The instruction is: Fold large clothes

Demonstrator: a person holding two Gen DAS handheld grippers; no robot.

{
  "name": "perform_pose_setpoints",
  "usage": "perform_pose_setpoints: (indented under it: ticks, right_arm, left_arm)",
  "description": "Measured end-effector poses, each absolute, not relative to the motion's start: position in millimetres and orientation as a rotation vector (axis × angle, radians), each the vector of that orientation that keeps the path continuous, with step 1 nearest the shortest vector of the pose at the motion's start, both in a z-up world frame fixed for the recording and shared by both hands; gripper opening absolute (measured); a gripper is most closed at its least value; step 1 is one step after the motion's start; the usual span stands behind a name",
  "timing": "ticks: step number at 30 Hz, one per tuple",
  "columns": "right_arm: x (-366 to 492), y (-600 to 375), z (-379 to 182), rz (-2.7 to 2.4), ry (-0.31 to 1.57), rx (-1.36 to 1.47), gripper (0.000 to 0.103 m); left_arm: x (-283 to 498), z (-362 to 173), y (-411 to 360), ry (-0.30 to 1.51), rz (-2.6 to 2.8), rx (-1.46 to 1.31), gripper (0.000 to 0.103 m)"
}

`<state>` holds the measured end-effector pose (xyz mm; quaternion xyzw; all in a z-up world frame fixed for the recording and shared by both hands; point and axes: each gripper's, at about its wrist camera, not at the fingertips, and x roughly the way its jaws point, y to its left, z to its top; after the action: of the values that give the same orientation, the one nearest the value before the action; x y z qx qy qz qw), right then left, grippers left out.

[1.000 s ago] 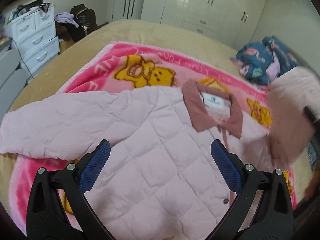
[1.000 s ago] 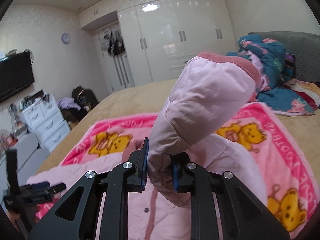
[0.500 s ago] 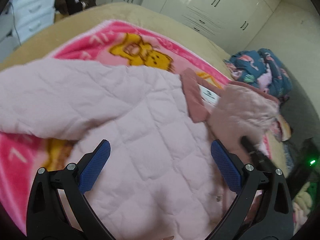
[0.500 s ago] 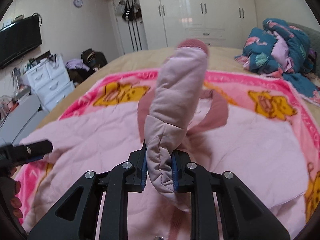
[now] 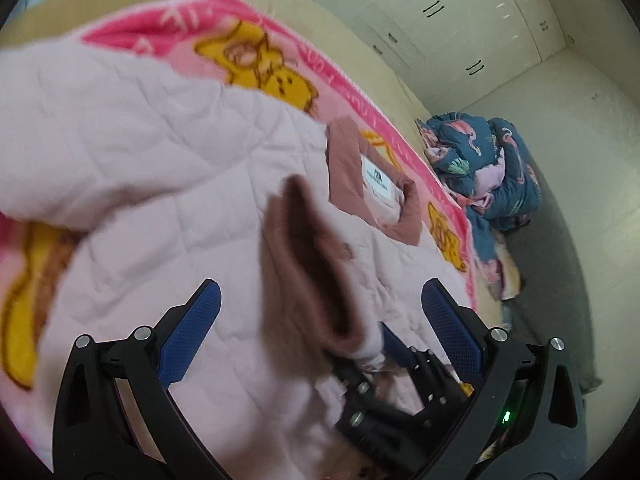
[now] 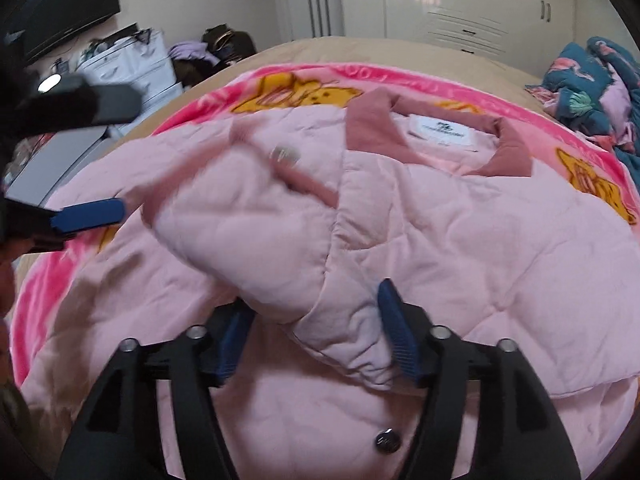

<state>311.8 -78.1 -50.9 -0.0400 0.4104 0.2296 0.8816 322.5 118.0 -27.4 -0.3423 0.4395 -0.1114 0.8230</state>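
Since 1 s ago the sleeve (image 6: 248, 224) has come down from upright onto the jacket (image 6: 480, 248) front.

L wrist: left gripper (image 5: 320, 322) jaws wide apart, nothing between, over jacket on pink blanket (image 5: 192, 32).

R wrist: right gripper (image 6: 316, 328) jaws just opened; sleeve lies loose between them.

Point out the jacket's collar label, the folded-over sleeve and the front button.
collar label (image 6: 438, 135), right wrist view, on the white patch inside the collar.
folded-over sleeve (image 6: 256, 232), right wrist view, on its quilted middle.
front button (image 6: 387, 442), right wrist view, on the button's face.
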Motion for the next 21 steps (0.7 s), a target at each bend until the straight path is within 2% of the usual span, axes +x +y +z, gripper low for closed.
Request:
perform_pose_setpoints:
  ticks: [3, 11, 13, 14, 16, 17, 18, 19, 21]
  right_arm:
    - [296, -87, -43, 0.507, 0.848, -0.061, 0.077]
    - [256, -179, -26, 0.392, 0.834, 0.165, 0.079]
    - [247, -205, -29, 0.34, 0.85, 0.206, 0.079]
    - [244, -213, -30, 0.321, 0.854, 0.208, 0.079]
    - [235, -232, -29, 0.276, 0.859, 0.197, 0.079]
    - [232, -238, -29, 0.262, 0.859, 0.195, 0.079]
    - [227, -246, -29, 0.246, 0.858, 0.193, 0.078]
    - [223, -253, -29, 0.233, 0.854, 0.195, 0.078]
    - [218, -263, -28, 0.213, 0.849, 0.203, 0.078]
  left_arm:
    - [326, -40, 111, 0.979, -0.237, -0.74, 0.094]
    - [341, -67, 87, 1.063, -0.248, -0.72, 0.094]
    - [344, -70, 85, 1.059, -0.236, -0.695, 0.09]
    - [345, -70, 82, 1.05, -0.23, -0.675, 0.086]
    - [346, -68, 80, 1.039, -0.232, -0.661, 0.044]
    - [346, -67, 78, 1.039, -0.221, -0.647, 0.039]
    - [346, -64, 76, 1.033, -0.222, -0.628, 0.027]
    - [345, -60, 74, 1.017, -0.231, -0.6, 0.012]
    - [343, -47, 73, 0.988, -0.246, -0.551, 0.01]
